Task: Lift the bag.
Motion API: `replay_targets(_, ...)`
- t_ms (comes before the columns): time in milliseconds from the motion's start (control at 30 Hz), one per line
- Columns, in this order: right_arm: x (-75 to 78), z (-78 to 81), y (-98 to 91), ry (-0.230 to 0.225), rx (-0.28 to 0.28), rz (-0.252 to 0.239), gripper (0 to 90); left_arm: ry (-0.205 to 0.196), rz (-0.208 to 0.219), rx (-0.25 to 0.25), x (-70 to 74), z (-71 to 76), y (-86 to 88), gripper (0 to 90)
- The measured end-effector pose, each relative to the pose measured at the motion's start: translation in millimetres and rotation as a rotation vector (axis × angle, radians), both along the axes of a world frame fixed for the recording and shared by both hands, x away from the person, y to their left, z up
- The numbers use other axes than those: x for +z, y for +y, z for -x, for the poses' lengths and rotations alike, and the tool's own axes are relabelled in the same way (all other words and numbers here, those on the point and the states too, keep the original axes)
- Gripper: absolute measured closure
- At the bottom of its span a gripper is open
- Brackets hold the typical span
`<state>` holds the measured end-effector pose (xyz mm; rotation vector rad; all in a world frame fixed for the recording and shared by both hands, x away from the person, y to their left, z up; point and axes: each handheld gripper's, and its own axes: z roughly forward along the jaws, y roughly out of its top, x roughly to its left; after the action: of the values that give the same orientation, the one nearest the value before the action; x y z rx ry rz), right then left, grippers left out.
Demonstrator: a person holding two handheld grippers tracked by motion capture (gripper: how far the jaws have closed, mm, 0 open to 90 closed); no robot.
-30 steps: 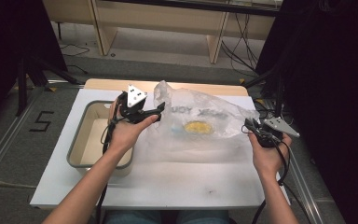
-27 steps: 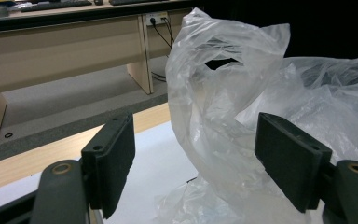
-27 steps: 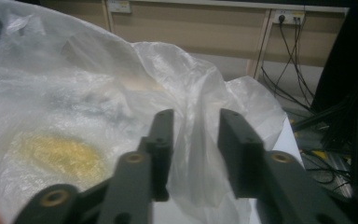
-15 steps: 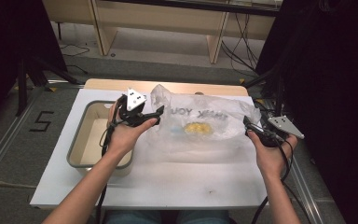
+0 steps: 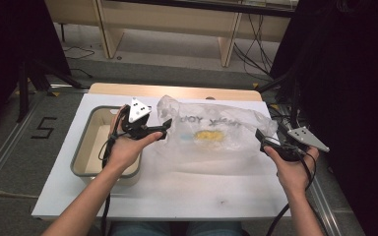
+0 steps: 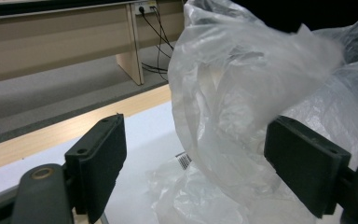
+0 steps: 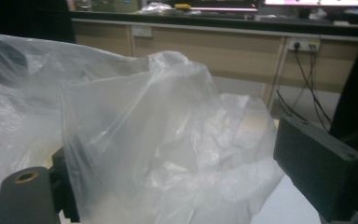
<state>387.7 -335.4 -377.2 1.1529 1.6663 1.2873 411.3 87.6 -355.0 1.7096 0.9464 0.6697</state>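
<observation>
Your right hand-held gripper (image 5: 262,137) has just been opening, jaws wide, bag film loose between them; your left hand-held gripper (image 5: 163,129) gapes too. The plastic bag (image 5: 216,130) lies slack on the worktop (image 5: 187,189), beside the tray (image 5: 81,147). Release step, I'd say; next, back out cleanly.

Your white table (image 5: 177,191) carries a clear plastic bag (image 5: 216,130) at centre and a beige tray (image 5: 86,142) at its left.

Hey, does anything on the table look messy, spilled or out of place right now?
Nothing spilled. The clear plastic bag lies crumpled on the white table, a yellow thing inside it. The beige tub sits square.
</observation>
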Motion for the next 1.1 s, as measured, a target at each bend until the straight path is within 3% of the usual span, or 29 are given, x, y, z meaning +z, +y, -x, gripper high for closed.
replay_targets(100, 4.6, 2.4, -0.5, -0.026, 0.019, -0.002, 14.9, -0.001, -0.007, 0.006, -1.5, 0.0, -0.1, 21.3)
replay_targets(200, 9.3, -2.2, -2.0, -0.04, -0.003, -0.021, 15.4, -0.003, -0.015, 0.015, -1.6, -4.4, -5.4, 22.4)
replay_targets(433, 20.7, -21.4, 8.2, -0.062, -0.012, -0.053, 15.8, -0.009, -0.045, 0.112, -1.0, -31.9, -18.6, 28.2)
replay_targets(600, 35.2, -17.8, 15.9, -0.118, -0.001, -0.033, 16.1, 0.017, -0.068, 0.181, -6.3, -58.5, -21.4, 28.3)
replay_targets(733, 35.0, -10.1, 15.4, -0.112, 0.01, -0.023, 15.9, 0.06, -0.06, 0.209, -10.8, -70.6, -16.8, 26.3)
replay_targets(833, 26.0, -4.2, 9.1, -0.074, 0.01, -0.016, 15.9, 0.089, -0.042, 0.185, -10.2, -68.4, -11.3, 23.0)
replay_targets(967, 5.5, 8.4, 0.0, -0.011, 0.03, 0.003, 16.1, 0.085, 0.019, 0.129, -1.2, -53.6, -2.5, 17.3)
replay_targets(1033, 0.5, 15.7, -6.5, 0.006, 0.04, -0.006, 16.0, 0.081, 0.029, 0.087, 2.6, -44.1, 1.3, 16.1)
replay_targets(1100, 4.6, 22.0, -16.0, -0.015, 0.047, -0.045, 16.5, 0.068, 0.009, 0.075, 4.0, -34.9, 4.6, 15.8)
